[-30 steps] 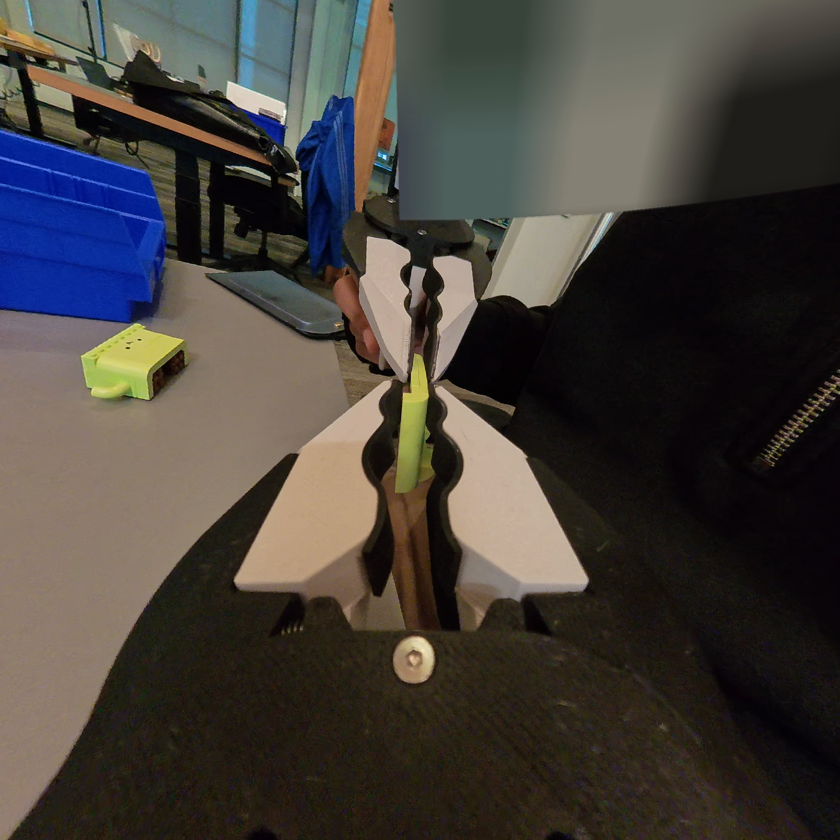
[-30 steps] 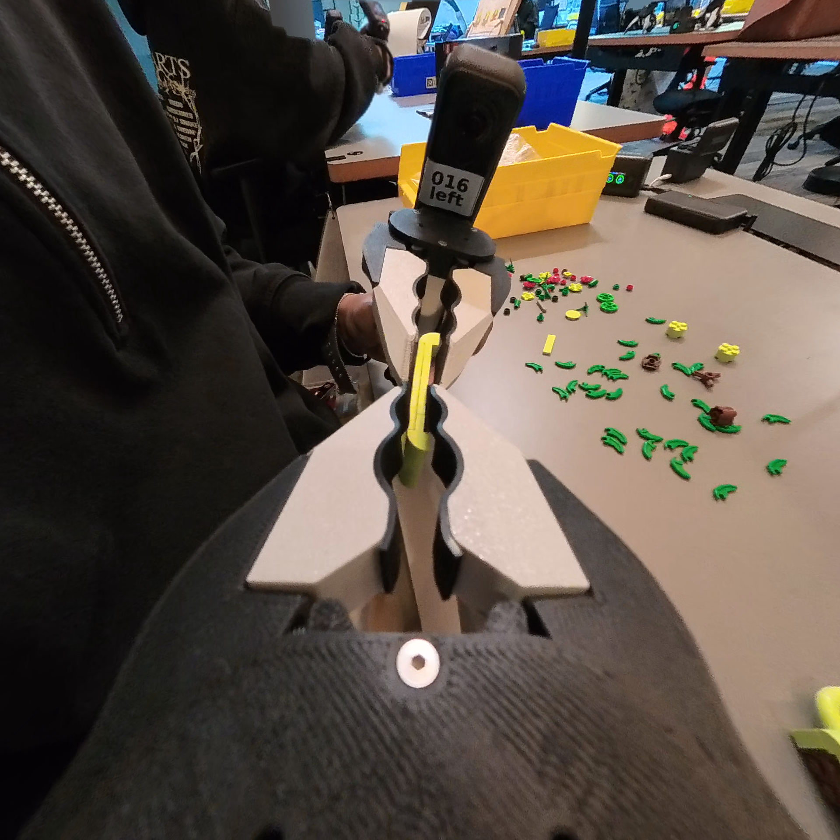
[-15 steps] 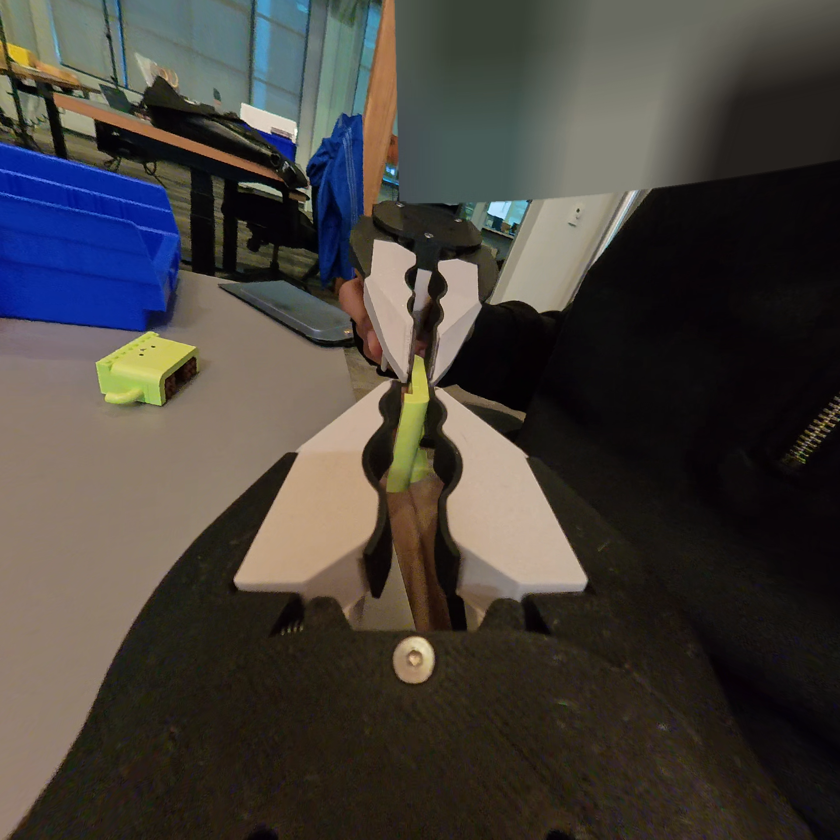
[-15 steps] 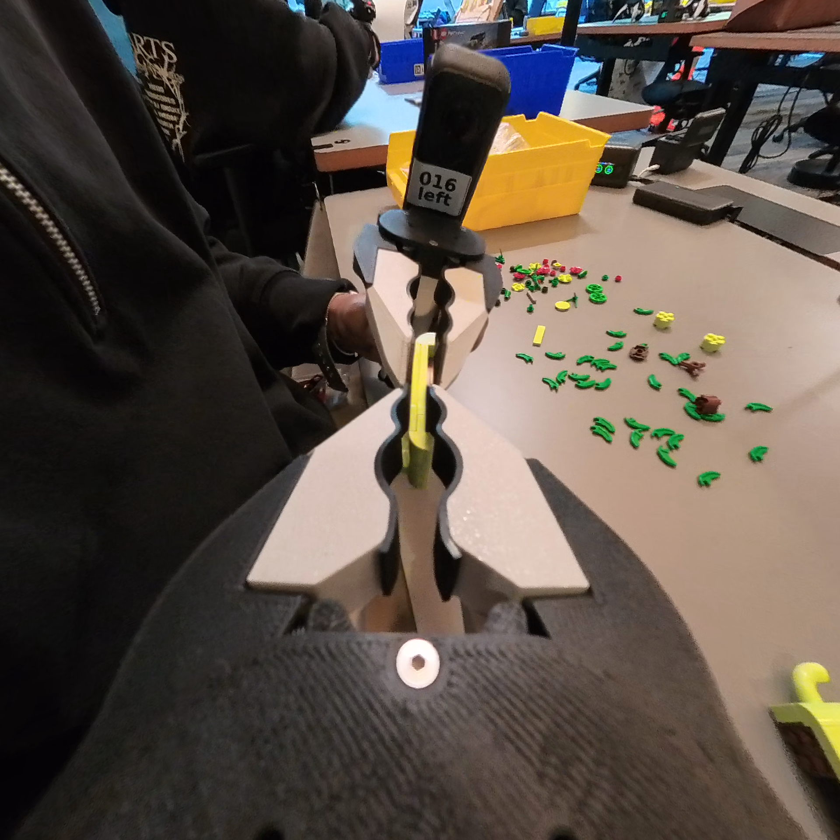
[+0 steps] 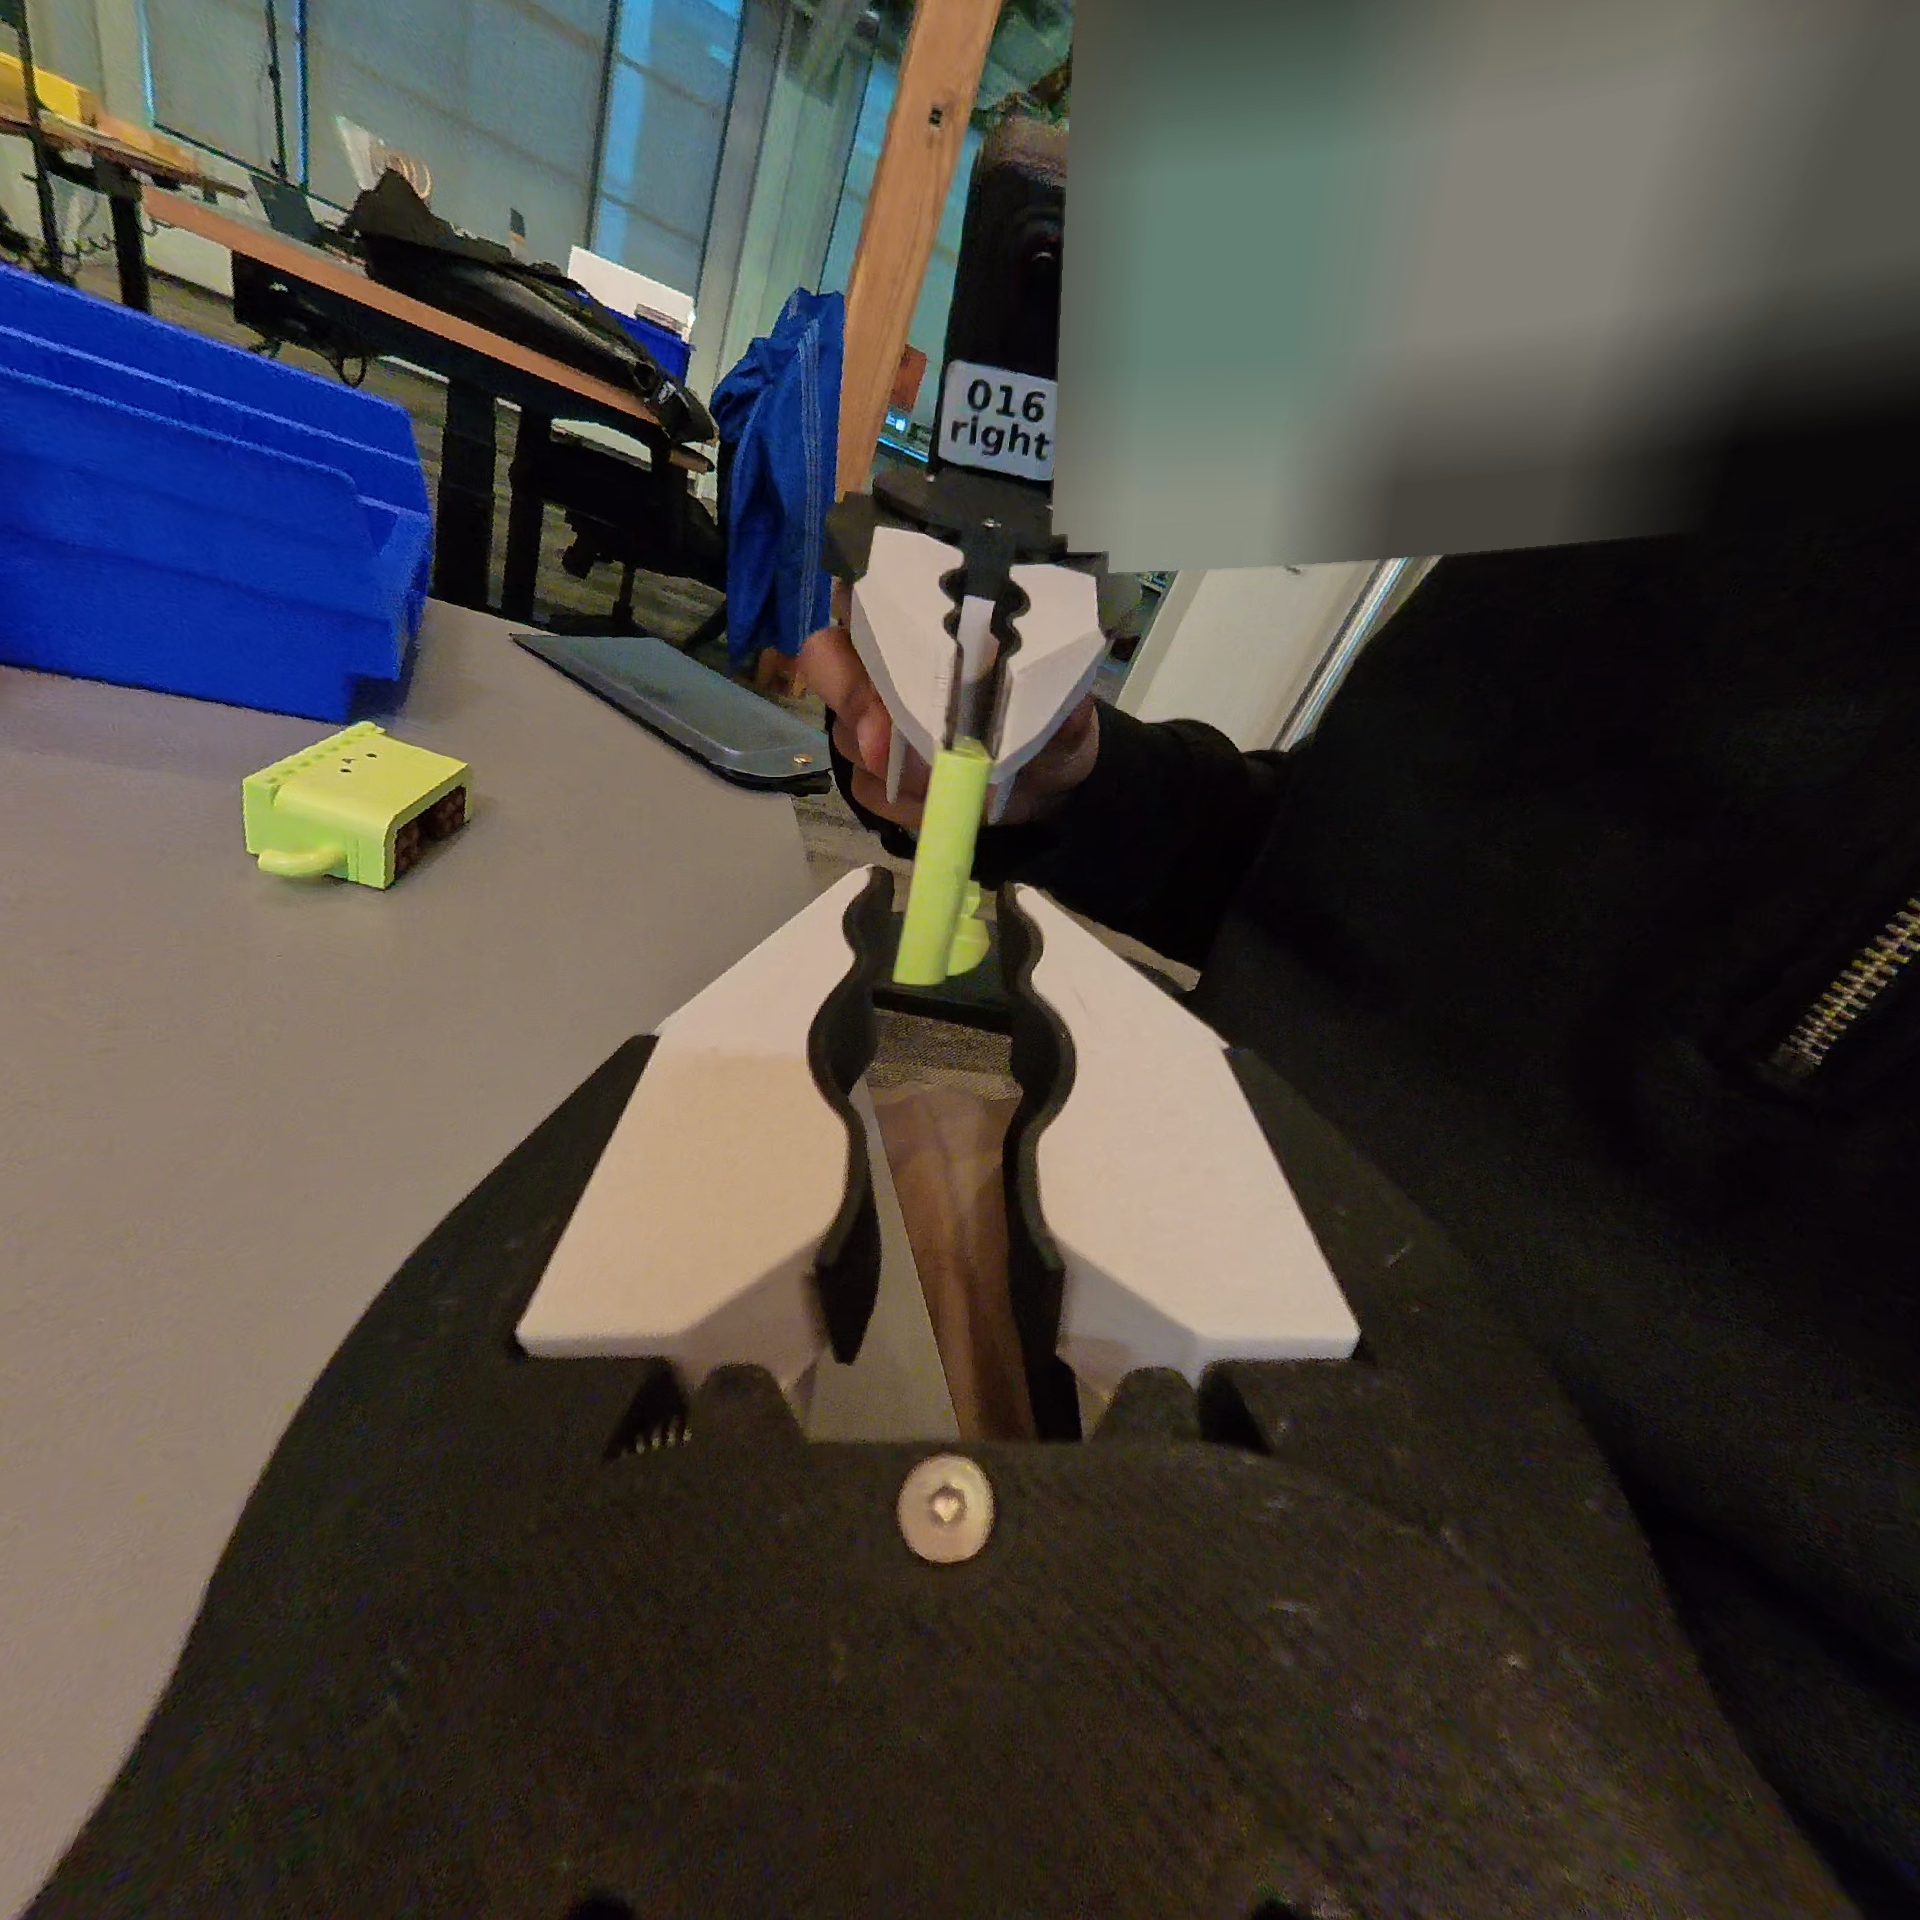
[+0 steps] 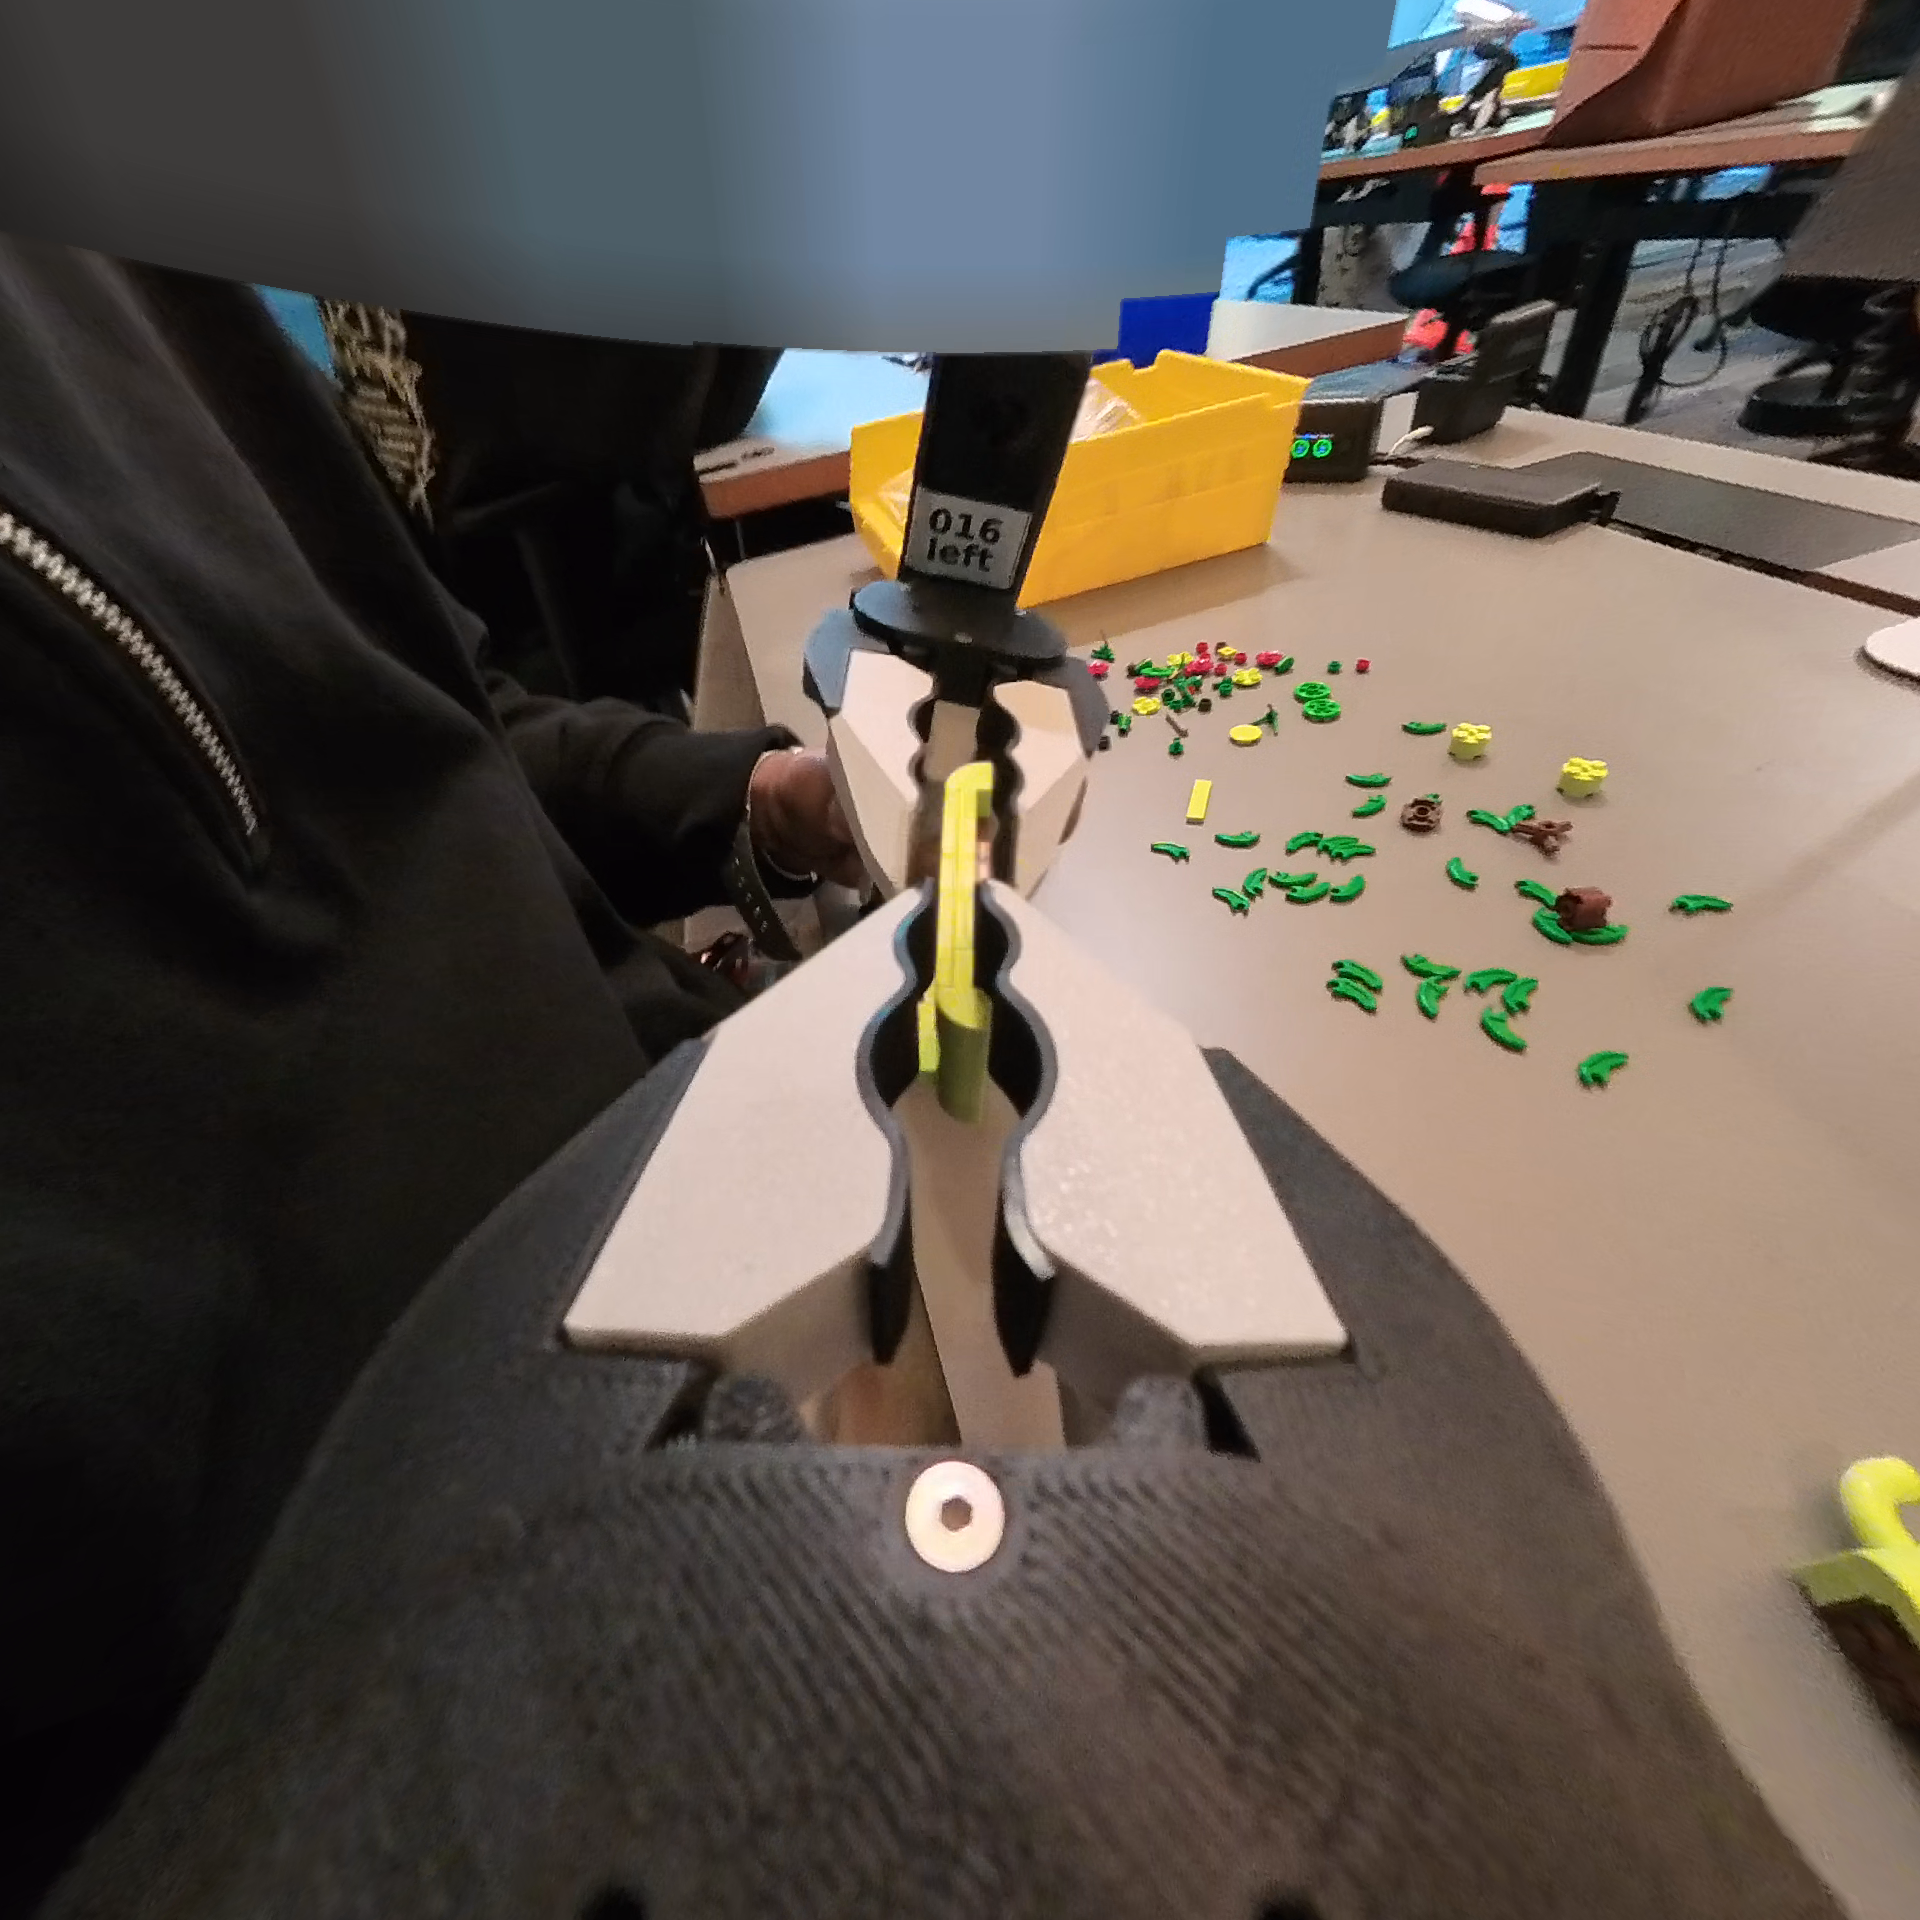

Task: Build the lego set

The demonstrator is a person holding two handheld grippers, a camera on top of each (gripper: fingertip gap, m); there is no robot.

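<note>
Lego subassembly (image 5: pixel 353 805), lime with brown bricks, waits near the table's (image 5: pixel 312 1039) edge. You keep the lime plate (image 5: pixel 940 868) aloft, right tongs (image 5: pixel 971 743) clamped on its end for alignment; left tongs (image 5: pixel 940 914) stand apart around it.

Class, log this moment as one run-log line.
right gripper: jaws shut on lime piece | left gripper: jaws open around its other end

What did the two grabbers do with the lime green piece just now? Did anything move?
The left gripper opened and let go of the lime green piece, which now hangs from the right gripper alone, a little farther from the left one. The right gripper stayed shut on it. The lime green block and the small loose pieces stayed on the table.
</note>
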